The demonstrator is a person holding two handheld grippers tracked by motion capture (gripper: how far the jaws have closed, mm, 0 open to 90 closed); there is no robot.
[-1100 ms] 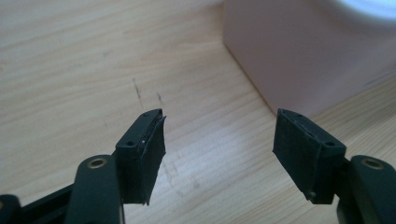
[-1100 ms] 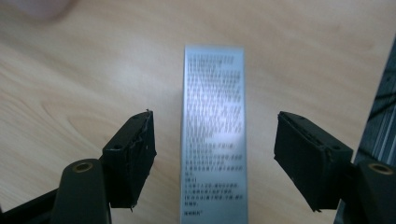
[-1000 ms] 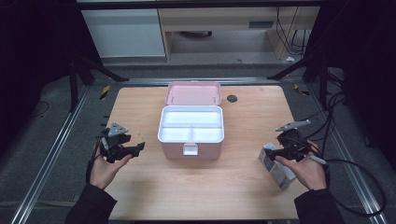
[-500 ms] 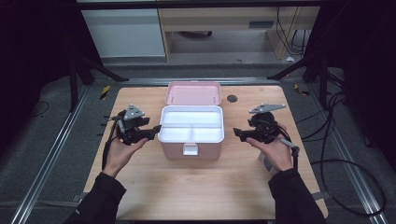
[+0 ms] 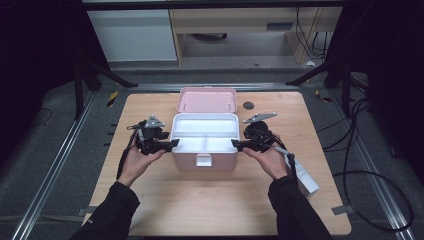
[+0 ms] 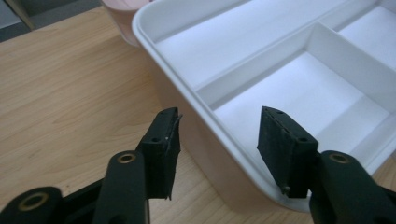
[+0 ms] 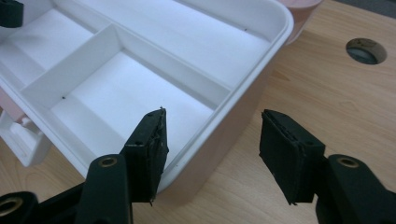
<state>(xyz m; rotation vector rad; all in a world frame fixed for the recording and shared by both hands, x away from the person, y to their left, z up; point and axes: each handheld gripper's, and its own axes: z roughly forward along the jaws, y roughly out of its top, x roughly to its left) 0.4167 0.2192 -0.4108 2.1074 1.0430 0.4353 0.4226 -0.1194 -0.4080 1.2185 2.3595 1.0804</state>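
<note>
The pink storage box (image 5: pixel 204 159) sits mid-counter, its smooth white divided tray (image 6: pixel 299 88) glossy, with rounded corners and thin straight partitions; its pink lid (image 5: pixel 207 100) lies open behind it. The left tool (image 5: pixel 172 144) straddles the box's left rim and the right tool (image 5: pixel 234 145) its right rim, one black ribbed pad inside and one outside; both have just been closing, pads not yet pressing. Bare wood-grain counter (image 5: pixel 200 210) lies open in front, and a white carton (image 5: pixel 304 175) rests near the right edge.

Pink box (image 5: pixel 204 161) with white tray (image 5: pixel 205 131), pink lid (image 5: pixel 207 100), light wood table (image 5: pixel 200 200).
</note>
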